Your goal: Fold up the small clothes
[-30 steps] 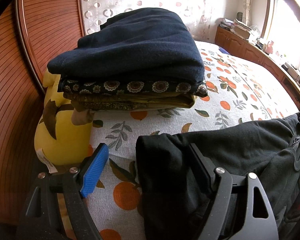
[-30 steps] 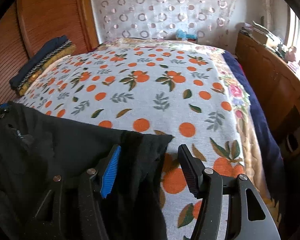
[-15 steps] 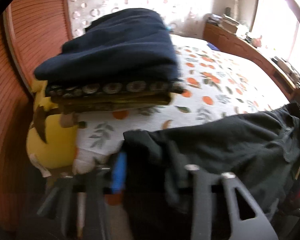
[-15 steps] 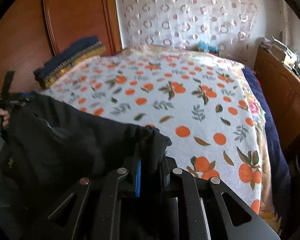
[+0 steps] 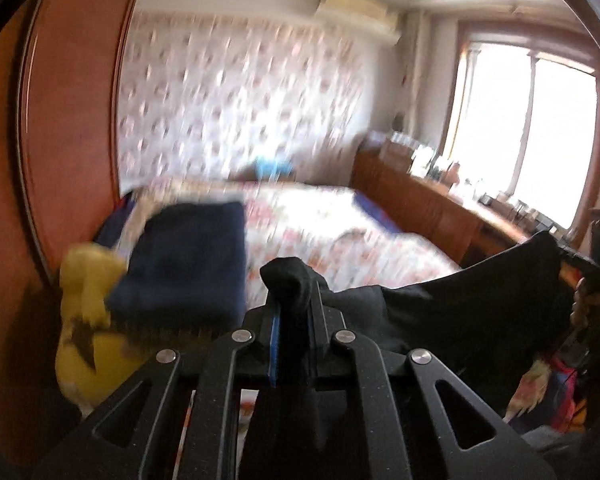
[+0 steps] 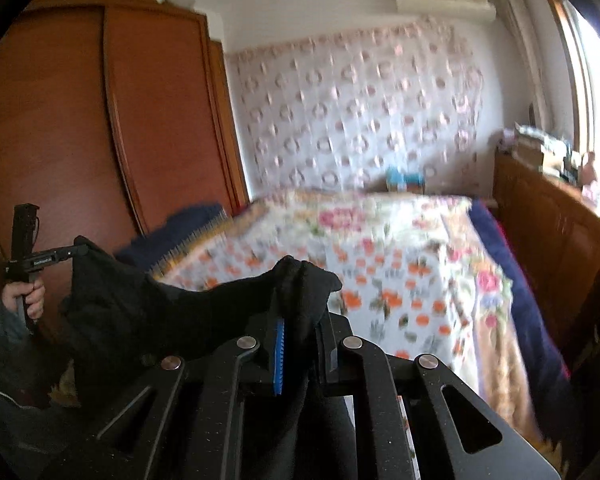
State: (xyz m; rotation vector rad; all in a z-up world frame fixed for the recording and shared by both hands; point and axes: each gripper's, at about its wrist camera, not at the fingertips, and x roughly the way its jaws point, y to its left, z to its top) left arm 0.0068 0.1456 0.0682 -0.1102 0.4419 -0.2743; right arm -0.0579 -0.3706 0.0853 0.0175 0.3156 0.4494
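- Black cloth, a small garment (image 5: 440, 320), hangs stretched between the two grippers above the near end of the bed (image 5: 340, 232); its upper edge sags in a shallow curve from one grip to the other.
- The left gripper (image 5: 294, 320) has its jaws pressed together on one bunched corner of the garment, and a knob of black fabric pokes up past the fingertips beside the blue pad (image 5: 275, 344).
- The right gripper (image 6: 298, 324) is clamped the same way on the opposite corner, with a fold of cloth flopping over the tips and the rest hanging down between the black arms.
- In the right wrist view a hand (image 6: 26, 298) grips the handle of the left gripper, off the bed's left side, in front of the reddish wooden wardrobe (image 6: 100, 120).
- A stack of folded clothes (image 5: 188, 256), navy on top, sits on the bed's left edge next to the wardrobe, with a yellow plush toy (image 5: 82, 320) tucked against its near side.
- The bed carries a white cover printed with oranges and leaves; beyond its far end hangs a patterned curtain (image 6: 360, 120).
- A low wooden cabinet (image 6: 552, 216) runs along the bed's right side under a bright window (image 5: 540, 132).
- Both views are blurred, so fine details of the cover and the stack cannot be made out.
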